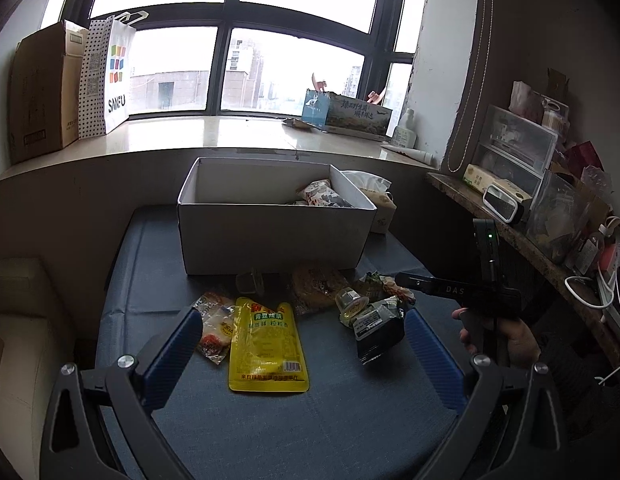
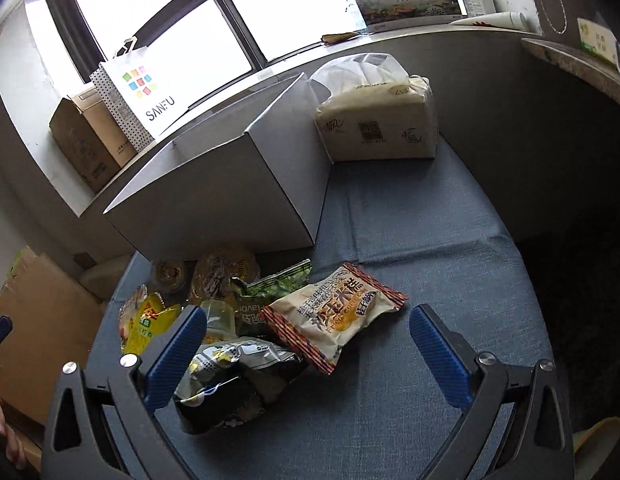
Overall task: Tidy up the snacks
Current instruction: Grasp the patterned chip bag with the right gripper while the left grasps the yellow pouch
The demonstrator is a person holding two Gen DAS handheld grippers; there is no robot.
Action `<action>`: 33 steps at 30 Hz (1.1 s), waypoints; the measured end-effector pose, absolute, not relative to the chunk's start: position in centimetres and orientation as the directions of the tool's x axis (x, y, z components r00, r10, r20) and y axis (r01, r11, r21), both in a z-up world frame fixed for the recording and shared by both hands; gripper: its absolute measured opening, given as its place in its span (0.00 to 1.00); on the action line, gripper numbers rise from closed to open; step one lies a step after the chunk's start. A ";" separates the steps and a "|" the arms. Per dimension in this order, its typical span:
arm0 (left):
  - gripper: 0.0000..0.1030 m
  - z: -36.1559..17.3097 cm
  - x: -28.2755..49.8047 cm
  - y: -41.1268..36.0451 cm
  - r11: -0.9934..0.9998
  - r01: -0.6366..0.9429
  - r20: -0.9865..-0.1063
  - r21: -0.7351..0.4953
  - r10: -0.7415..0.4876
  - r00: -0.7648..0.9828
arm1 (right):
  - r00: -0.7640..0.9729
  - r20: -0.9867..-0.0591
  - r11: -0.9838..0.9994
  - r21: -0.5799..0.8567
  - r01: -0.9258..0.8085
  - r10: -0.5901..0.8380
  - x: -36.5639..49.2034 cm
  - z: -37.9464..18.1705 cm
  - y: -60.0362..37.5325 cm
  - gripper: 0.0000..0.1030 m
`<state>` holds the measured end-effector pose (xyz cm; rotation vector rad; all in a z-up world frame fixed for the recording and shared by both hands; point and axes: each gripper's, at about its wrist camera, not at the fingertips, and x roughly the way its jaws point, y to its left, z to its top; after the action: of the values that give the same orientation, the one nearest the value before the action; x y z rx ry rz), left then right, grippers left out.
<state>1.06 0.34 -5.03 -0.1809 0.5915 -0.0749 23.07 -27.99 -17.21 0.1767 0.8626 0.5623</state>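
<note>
- The left tool is wide open and holds nothing. It hangs over the blue tabletop.
- The yellow pouch lies flat right between its fingers, a bit ahead of the tips. It looks light and soft, with a smooth, shiny skin that may slip. A good place to pinch it looks like the flat sealed edge at the near end, or across its narrow middle.
- The small clear packet sits just beside the left finger, partly under the pouch. It looks thin and crinkly.
- The jelly cup is ahead and to the right. It seems stiff but small, and could squash or pop out if squeezed hard.
- The white box stands farther ahead, past the pile. One snack already lies inside it.
- The right tool is wide open too, and empty.
- The corn cake bag lies between its fingers, just ahead of the tips. It looks puffy with air, light, and the cake inside may crumble. I would grip it gently across the middle, or by the zigzag end seal.
- The dark bag lies close against the right tool's left finger. It looks crumpled and floppy, so it may sag when lifted.
- The tissue pack sits well ahead, next to the box.
</note>
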 end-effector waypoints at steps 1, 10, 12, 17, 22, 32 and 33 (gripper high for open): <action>1.00 -5.2 1.1 0.4 0.982 0.017 -0.551 -0.190 -0.121 0.826 | 0.515 -0.681 0.850 0.356 -0.388 0.520 23.5 -17.6 -27.6 1.00; 1.00 -6.9 1.6 0.9 0.983 -0.006 -0.593 -0.185 -0.107 0.798 | 0.506 -0.700 0.851 0.303 -0.429 0.504 24.7 -19.2 -26.0 0.54; 1.00 -7.3 1.8 1.0 0.982 -0.009 -0.602 -0.189 -0.108 0.791 | 0.528 -0.689 0.855 0.289 -0.430 0.498 24.3 -18.8 -26.5 0.36; 1.00 -8.2 2.5 0.5 0.984 -0.003 -0.623 -0.180 -0.112 0.774 | 0.542 -0.671 0.848 0.272 -0.455 0.506 23.2 -17.9 -27.4 0.36; 1.00 -9.9 4.2 0.0 0.987 0.004 -0.664 -0.159 -0.110 0.739 | 0.563 -0.602 0.821 0.355 -0.447 0.566 21.0 -16.1 -29.5 0.36; 1.00 -16.1 10.9 0.0 0.986 -0.106 -0.779 -0.127 -0.033 0.626 | 0.616 -0.488 0.786 0.378 -0.489 0.618 15.0 -11.9 -33.0 0.36; 1.00 -16.6 11.5 0.1 0.984 -0.133 -0.789 -0.121 -0.014 0.615 | 0.617 -0.488 0.786 0.374 -0.492 0.618 14.6 -11.8 -33.1 0.36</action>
<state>11.54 0.06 -16.55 -0.1737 0.9075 0.0686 14.65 -33.05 -11.78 0.2115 0.6399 0.6447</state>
